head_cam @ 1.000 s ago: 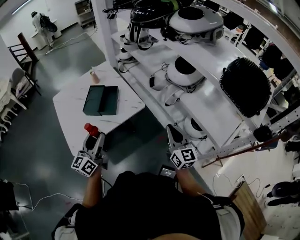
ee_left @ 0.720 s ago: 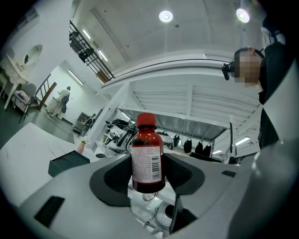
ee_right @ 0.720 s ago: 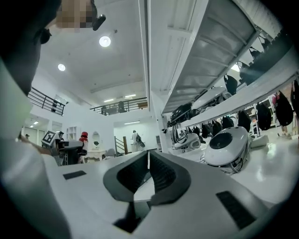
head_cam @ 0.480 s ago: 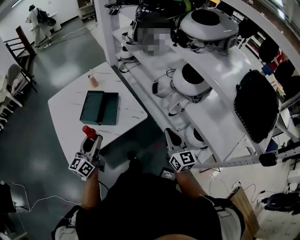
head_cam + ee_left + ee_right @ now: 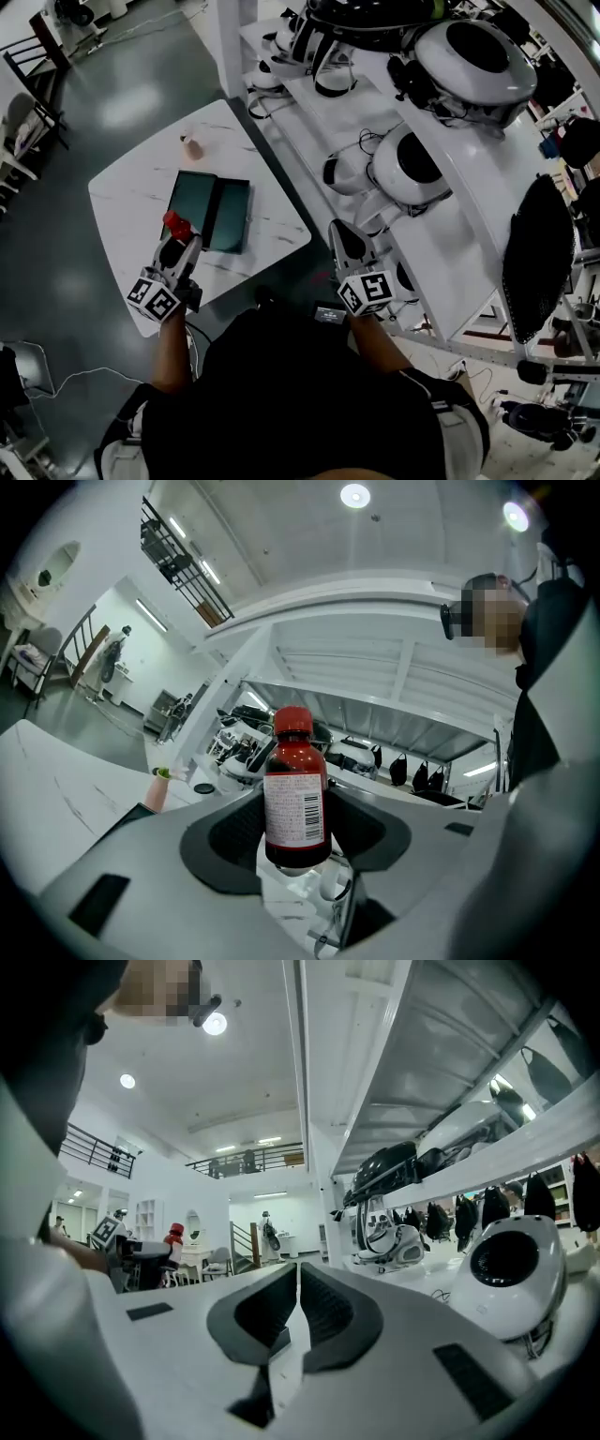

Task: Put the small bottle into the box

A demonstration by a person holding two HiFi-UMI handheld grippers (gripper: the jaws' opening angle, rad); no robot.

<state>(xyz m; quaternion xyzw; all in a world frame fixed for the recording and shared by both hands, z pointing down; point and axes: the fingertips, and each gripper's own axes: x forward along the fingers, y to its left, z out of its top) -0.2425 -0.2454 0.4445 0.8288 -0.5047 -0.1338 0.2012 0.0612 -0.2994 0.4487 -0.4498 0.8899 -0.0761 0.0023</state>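
My left gripper (image 5: 180,236) is shut on the small red bottle (image 5: 176,225), a dark red bottle with a red cap and a white label (image 5: 294,799), held upright between the jaws. It hovers over the near part of the white table (image 5: 141,187), just left of the open dark green box (image 5: 208,209). My right gripper (image 5: 341,239) is off the table's right corner, beside the shelf unit; its jaws are shut with nothing between them (image 5: 298,1312). The bottle also shows far left in the right gripper view (image 5: 174,1236).
A small pink bottle with a green cap (image 5: 192,146) stands at the table's far side. A white shelf unit (image 5: 375,169) with white helmet-like devices (image 5: 412,169) runs along the right. Dark floor (image 5: 56,262) surrounds the table. Chairs (image 5: 28,103) stand far left.
The view has shifted so the table and box now lie closer to the left gripper. The bottle has travelled forward with that gripper, toward the box. The right gripper keeps its place.
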